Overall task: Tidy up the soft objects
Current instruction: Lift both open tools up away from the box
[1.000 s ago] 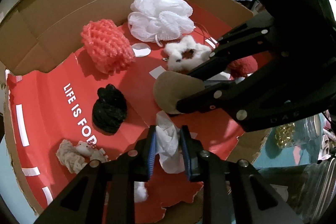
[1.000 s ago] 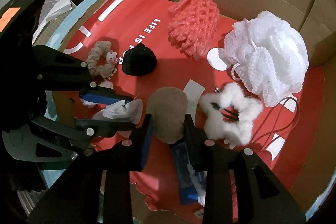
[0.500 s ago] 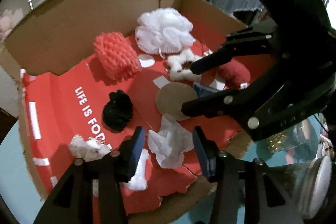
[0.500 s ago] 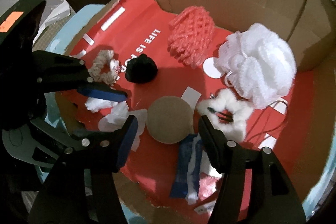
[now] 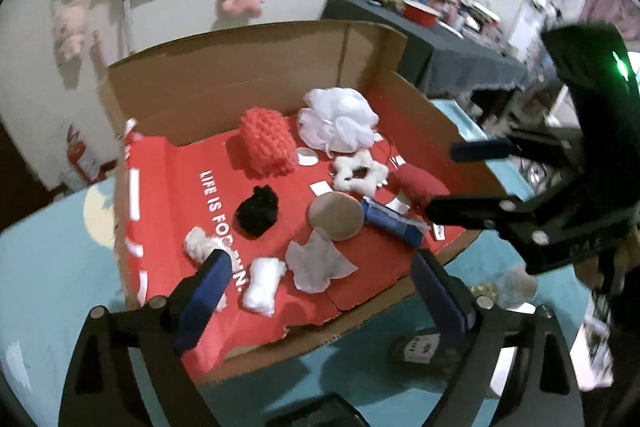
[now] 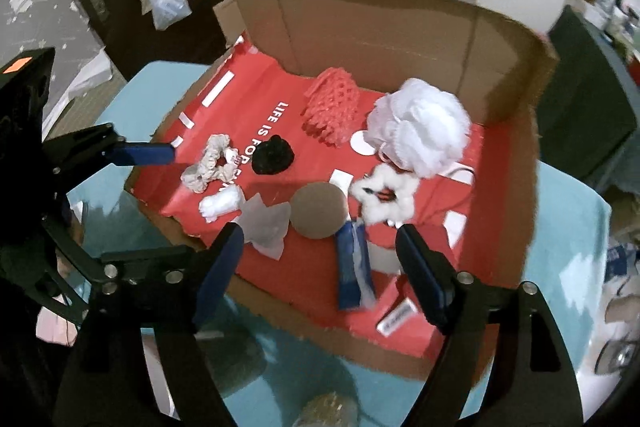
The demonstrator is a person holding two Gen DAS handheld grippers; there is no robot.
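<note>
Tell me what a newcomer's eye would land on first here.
The open cardboard box with its bright red floor, strewn with soft things. At the back sit a fluffy white bath puff and a coral mesh sponge; a round tan pad lies near the front, between the open right gripper fingers.

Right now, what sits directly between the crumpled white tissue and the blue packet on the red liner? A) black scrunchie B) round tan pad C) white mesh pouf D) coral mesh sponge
B: the round tan pad lies flat with the crumpled white tissue at its left edge and the blue packet at its lower right.
</note>
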